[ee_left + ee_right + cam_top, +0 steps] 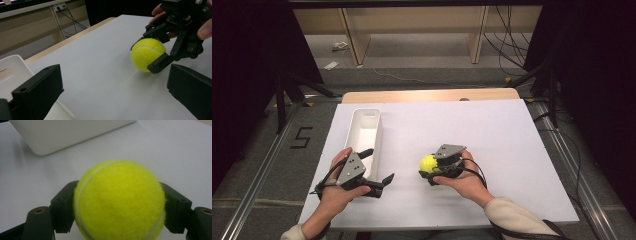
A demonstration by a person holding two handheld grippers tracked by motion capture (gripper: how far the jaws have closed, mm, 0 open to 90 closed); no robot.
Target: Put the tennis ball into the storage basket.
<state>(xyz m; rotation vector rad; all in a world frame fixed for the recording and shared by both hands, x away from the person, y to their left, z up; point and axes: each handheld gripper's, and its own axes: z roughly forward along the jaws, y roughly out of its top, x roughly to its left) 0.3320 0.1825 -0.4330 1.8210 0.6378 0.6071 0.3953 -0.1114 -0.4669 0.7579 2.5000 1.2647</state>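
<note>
Step in hand, as judged: the pick-up of the tennis ball [428,163]; the right gripper [435,170] has its fingers [63,207] clenched on the ball's two flanks, one pad each side, seam running between; the ball sits low at the surface [492,135], right of centre, and from the left gripper view a shadow lies directly beneath it, so whether it rests on the white sheet or is just clear of it cannot be told.

Left gripper [378,167] idle; fingers [37,90] released and spread wide, nothing between them; it sits just beside the near end of the white bin [364,131], pointing across toward the ball.

Next move, as judged: lift the ball clear, carry it leftward and over the rim of the bin, then let go inside; calls for a steady grip, since the felt sphere could roll out of flat pads if the squeeze slackens; the left gripper stands near that path and may need to give way.

Pose: right hand [464,177] wraps the gripper body from behind, forearm coming in from bottom right, gripper aimed left toward the bin; left hand [337,190] holds its gripper low over the near left part of the surface, wrist angled inward.
</note>
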